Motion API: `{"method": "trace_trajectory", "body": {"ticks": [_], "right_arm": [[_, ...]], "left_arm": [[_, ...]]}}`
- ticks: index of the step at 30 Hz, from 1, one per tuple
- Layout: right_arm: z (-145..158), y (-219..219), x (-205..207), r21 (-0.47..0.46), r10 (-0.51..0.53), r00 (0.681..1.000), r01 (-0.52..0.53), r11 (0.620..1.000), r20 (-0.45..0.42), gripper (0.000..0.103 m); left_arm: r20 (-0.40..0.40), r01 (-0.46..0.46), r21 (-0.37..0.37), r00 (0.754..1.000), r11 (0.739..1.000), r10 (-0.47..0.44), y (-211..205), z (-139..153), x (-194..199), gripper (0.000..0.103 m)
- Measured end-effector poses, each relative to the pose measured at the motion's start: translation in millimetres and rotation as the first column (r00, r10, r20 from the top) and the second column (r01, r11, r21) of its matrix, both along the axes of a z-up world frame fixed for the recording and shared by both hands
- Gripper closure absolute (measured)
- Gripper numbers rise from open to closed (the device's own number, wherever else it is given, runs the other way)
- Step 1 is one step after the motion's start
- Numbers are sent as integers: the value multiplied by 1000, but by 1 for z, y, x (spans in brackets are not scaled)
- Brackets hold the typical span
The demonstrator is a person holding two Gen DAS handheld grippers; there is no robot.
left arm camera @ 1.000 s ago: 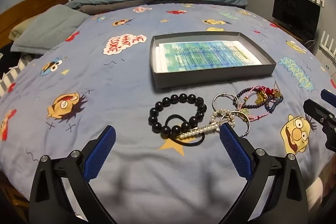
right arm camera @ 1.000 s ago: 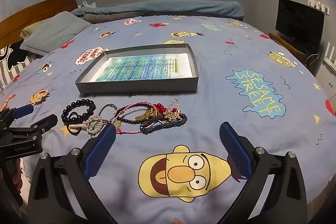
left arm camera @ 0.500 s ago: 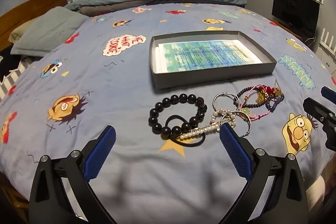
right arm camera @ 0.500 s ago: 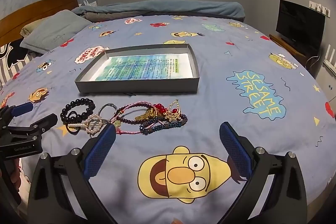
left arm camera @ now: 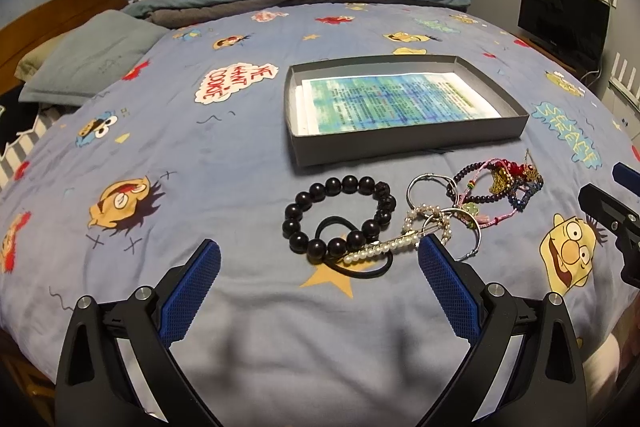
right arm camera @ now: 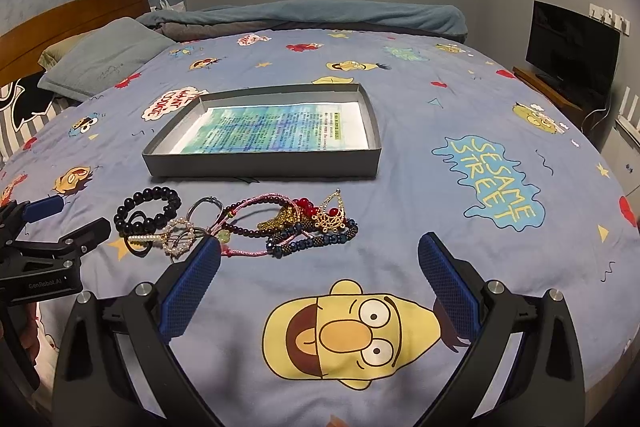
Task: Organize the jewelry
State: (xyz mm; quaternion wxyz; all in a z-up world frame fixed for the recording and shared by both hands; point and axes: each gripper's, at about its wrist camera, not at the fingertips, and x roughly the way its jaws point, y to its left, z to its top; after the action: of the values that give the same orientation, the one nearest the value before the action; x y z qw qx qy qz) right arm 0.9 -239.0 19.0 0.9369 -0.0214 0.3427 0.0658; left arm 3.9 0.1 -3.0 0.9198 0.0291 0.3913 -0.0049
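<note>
A pile of jewelry lies on the bed in front of a shallow grey box (left arm camera: 404, 143) (right arm camera: 260, 165). It holds a black bead bracelet (left arm camera: 340, 213) (right arm camera: 148, 209), a pearl clip (left arm camera: 380, 249), metal rings (left arm camera: 428, 187) and a tangle of coloured beaded strings (left arm camera: 500, 191) (right arm camera: 304, 223). My left gripper (left arm camera: 318, 271) is open and empty, just short of the black bracelet. My right gripper (right arm camera: 318, 271) is open and empty, near the tangle's front. Each gripper shows at the edge of the other's view.
The box holds a printed blue-green sheet (right arm camera: 276, 131). A grey pillow (left arm camera: 92, 63) and wooden headboard (right arm camera: 68, 15) are at the left. A TV (right arm camera: 572, 47) stands at the right. A rolled blanket (right arm camera: 320, 15) lies at the far side.
Both grippers have moved slightly forward toward the jewelry. Nothing on the bed has moved.
</note>
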Motion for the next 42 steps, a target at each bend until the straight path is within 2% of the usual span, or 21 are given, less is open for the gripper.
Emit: {"method": "trace_trajectory", "body": {"ticks": [42], "right_arm": [[-12, 4, 9, -14, 6, 1000, -6, 1000, -13, 6]], "left_arm": [[-15, 3, 9, 1000, 1000, -3, 0, -8, 6, 5]]}}
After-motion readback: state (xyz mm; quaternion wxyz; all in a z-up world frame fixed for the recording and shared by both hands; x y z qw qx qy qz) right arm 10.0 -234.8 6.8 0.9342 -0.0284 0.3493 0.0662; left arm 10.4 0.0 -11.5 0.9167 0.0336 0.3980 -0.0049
